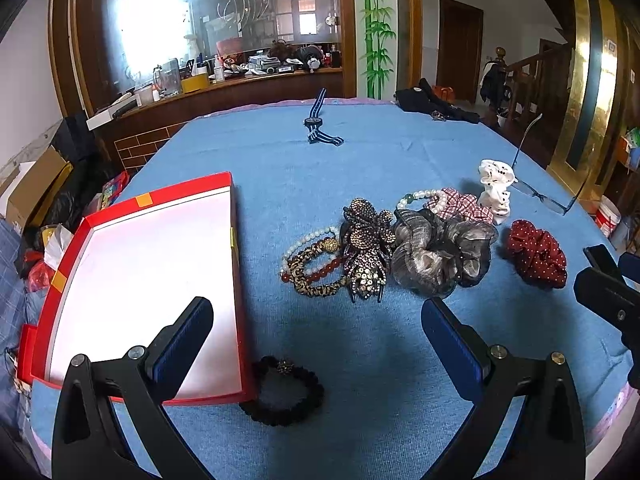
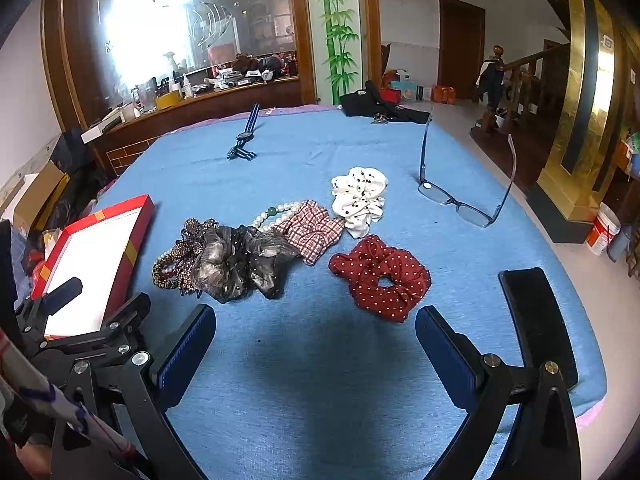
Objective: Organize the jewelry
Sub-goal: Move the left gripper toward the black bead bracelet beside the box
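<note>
A red box (image 1: 236, 216) with a white inside lies at the left on the blue cloth; in the right wrist view the red box (image 2: 138, 236) shows at the left edge. A jewelled butterfly clip (image 1: 366, 246) rests on several bead bracelets (image 1: 312, 264). Beside it sit a grey scrunchie (image 1: 440, 252), a checked scrunchie (image 2: 312, 230), a white dotted scrunchie (image 2: 360, 198) and a red dotted scrunchie (image 2: 380, 276). A black beaded band (image 1: 282, 394) lies near the box's corner. My left gripper (image 1: 318, 336) is open above the cloth. My right gripper (image 2: 316, 344) is open too, just short of the red scrunchie.
A striped-strap watch (image 1: 318, 124) lies far back on the cloth. Blue-framed glasses (image 2: 460, 200) stand at the right. A dark garment with keys (image 1: 436, 106) sits at the far edge. A black pad (image 2: 538, 320) lies near the table's right edge.
</note>
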Tool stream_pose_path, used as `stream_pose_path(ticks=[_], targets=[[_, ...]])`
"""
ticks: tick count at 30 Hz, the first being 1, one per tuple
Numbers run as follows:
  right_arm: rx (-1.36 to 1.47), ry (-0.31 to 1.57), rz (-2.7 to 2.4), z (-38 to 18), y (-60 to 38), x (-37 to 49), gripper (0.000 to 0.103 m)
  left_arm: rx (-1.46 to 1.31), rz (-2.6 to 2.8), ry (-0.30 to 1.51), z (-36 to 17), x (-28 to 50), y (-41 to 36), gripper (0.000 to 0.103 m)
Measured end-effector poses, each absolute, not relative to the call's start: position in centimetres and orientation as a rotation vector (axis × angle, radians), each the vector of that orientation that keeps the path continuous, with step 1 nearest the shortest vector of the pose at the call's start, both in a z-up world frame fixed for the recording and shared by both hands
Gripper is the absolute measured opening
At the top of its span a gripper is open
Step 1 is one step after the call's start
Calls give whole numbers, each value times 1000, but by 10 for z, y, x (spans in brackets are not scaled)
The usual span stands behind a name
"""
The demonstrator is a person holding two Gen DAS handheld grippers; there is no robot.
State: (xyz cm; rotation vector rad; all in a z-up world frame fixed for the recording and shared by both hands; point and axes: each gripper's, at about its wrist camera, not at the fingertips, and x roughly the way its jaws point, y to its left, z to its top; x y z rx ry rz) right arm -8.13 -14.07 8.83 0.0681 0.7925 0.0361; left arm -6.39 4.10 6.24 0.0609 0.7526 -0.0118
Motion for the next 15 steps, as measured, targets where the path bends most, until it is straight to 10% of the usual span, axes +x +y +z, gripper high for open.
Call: stream_pose_path(ticks=[15], targets=[[98,818,36,83,-152,-78,102,56,-69,813,60,-58,49,103]])
